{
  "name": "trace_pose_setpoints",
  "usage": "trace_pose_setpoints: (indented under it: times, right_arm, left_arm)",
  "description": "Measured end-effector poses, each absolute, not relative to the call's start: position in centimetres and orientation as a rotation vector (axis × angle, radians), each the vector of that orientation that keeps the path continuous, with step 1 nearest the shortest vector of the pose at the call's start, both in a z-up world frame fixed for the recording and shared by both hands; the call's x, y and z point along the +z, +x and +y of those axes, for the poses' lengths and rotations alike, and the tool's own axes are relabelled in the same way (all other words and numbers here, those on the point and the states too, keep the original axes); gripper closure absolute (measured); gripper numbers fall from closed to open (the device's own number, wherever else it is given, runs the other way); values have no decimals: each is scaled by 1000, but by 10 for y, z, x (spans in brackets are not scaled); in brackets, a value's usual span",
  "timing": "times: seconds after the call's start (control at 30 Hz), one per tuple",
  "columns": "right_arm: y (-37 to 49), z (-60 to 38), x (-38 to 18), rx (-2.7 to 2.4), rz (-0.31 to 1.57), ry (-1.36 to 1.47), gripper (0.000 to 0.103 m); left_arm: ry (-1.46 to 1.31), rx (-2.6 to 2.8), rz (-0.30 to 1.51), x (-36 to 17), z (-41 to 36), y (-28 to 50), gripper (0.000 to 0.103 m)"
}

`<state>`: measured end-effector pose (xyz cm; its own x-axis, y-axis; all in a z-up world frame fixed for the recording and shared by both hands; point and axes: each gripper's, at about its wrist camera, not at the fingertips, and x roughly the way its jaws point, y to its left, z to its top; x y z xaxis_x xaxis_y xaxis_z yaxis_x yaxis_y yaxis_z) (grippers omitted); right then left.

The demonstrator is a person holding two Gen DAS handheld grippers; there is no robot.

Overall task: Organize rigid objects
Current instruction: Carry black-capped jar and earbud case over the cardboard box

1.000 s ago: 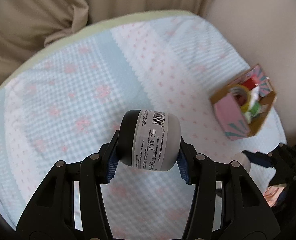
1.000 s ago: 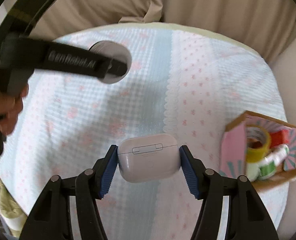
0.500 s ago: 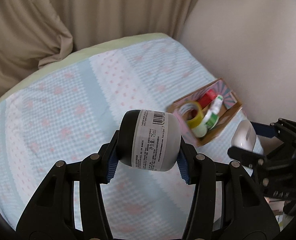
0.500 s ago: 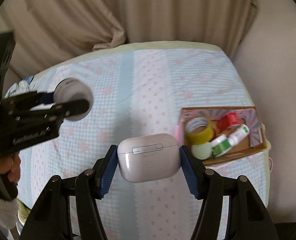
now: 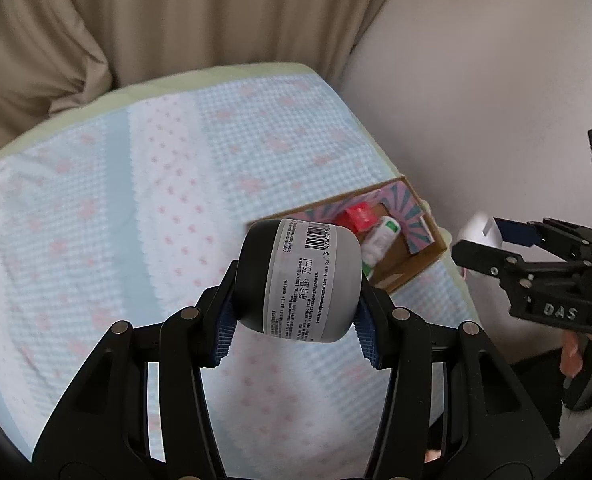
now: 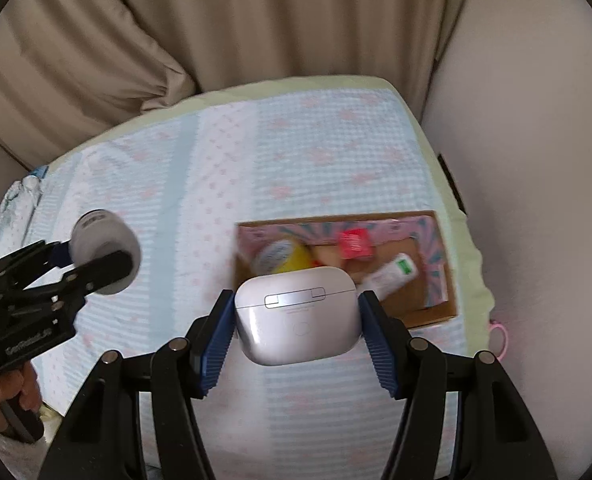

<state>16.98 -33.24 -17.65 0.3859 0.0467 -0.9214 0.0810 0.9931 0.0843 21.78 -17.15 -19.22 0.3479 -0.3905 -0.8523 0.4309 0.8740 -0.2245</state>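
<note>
Across most of both views spreads a bed [image 6: 327,168], covered in a pale blue checked sheet with pink flowers and a white strip of pink dots, with beige curtains [image 6: 224,24] behind it and a plain wall [image 5: 495,80] at its right. Near the bed's right edge lies an open cardboard box [image 6: 441,280], its inner walls printed pink and teal. In the box are a yellow tape roll [image 6: 284,258], a red block [image 6: 353,243] and a white bottle [image 6: 391,274] with a green label, lying on its side; the red block and white bottle also show in the left view, the rest blurred. The left tongs [image 5: 296,300] are clamped on a grey jar [image 5: 299,280] held sideways in the air over the sheet, just on the near side of the box, its white label with a barcode facing the camera. The right tongs [image 6: 296,320] are clamped on a white earbud case [image 6: 296,316], hinge side up, held over the near rim of the box. Each tool shows in the other's view, a hand [image 6: 8,396] on the left tool's grip.
</note>
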Motion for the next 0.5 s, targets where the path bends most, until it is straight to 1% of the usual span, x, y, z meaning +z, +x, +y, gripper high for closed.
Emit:
trace_pose_setpoints:
  times: [0.3, 0.5]
  right_arm:
    - [186, -421, -240, -28, 1271, 180, 46]
    - [194, -458, -287, -15, 1330, 193, 46]
  left_arm:
    - [54, -510, 1195, -249, -253, 228, 56]
    - [112, -528, 1261, -290, -301, 237, 56]
